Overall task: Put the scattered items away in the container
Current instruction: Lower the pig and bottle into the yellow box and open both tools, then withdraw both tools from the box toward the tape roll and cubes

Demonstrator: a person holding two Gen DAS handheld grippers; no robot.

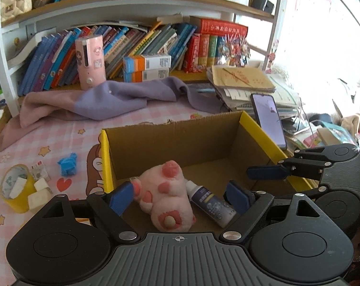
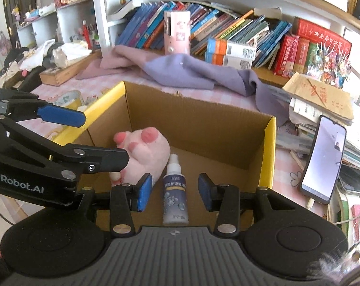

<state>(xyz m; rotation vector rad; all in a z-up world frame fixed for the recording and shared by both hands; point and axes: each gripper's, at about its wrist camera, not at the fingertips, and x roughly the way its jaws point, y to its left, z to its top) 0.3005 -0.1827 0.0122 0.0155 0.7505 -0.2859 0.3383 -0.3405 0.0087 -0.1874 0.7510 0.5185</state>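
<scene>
The cardboard box [image 1: 180, 140] with yellow rims stands on the pink-patterned surface [image 1: 49, 138], and two things already lie on its floor: a pink paw-shaped plush [image 1: 165, 195] and, just beside it, a small spray bottle [image 2: 175, 188] lying with its cap toward the far wall. Both tools hang over the box's near end. The left tool [image 1: 180, 195] is spread wide, its pads clear of the plush between them; the right tool [image 2: 175, 190] is released too, straddling the bottle without pressing it. Outside the box, on the left tool's side, remain a yellow tape roll [image 1: 15, 188] with white blocks and a crumpled blue scrap [image 1: 68, 164]. The left hand is nearer these, so I judge the next pick is its reach leftward.
</scene>
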